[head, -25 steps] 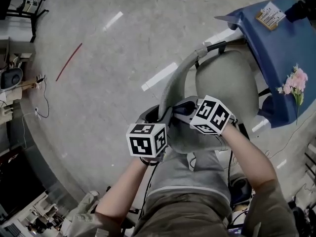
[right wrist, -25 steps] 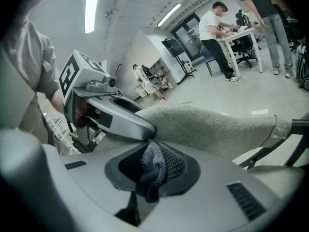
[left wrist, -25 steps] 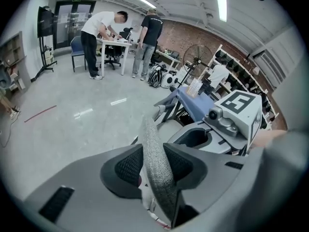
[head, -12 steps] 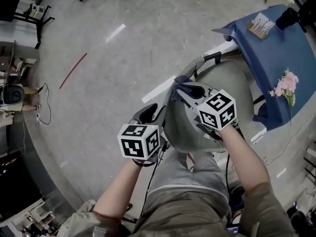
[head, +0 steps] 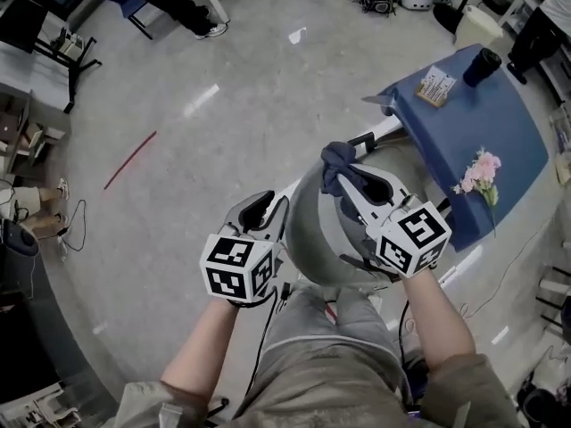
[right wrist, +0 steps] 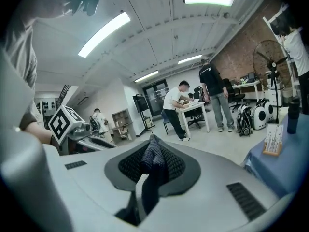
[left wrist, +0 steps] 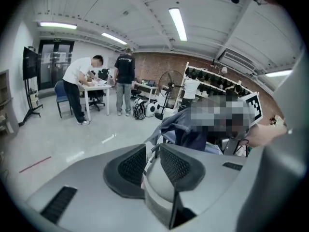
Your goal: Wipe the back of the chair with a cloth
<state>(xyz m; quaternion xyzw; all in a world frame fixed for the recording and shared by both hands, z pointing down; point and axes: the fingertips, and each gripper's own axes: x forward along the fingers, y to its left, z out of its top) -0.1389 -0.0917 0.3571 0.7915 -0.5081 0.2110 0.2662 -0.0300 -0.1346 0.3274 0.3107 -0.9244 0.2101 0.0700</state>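
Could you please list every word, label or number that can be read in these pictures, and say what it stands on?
No text here can be read.
Small box on the blue table: printed, but too small to read.
Marker cubes: black-and-white square patterns only, no letters.

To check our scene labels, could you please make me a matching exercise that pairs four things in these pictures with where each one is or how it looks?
Things:
1 cloth
2 pink flowers
3 red line
4 chair back

Places or looks:
A on the floor
B grey and curved
C on the blue table
D pinched in the right gripper

Pairs: 1-D; 2-C; 3-A; 4-B
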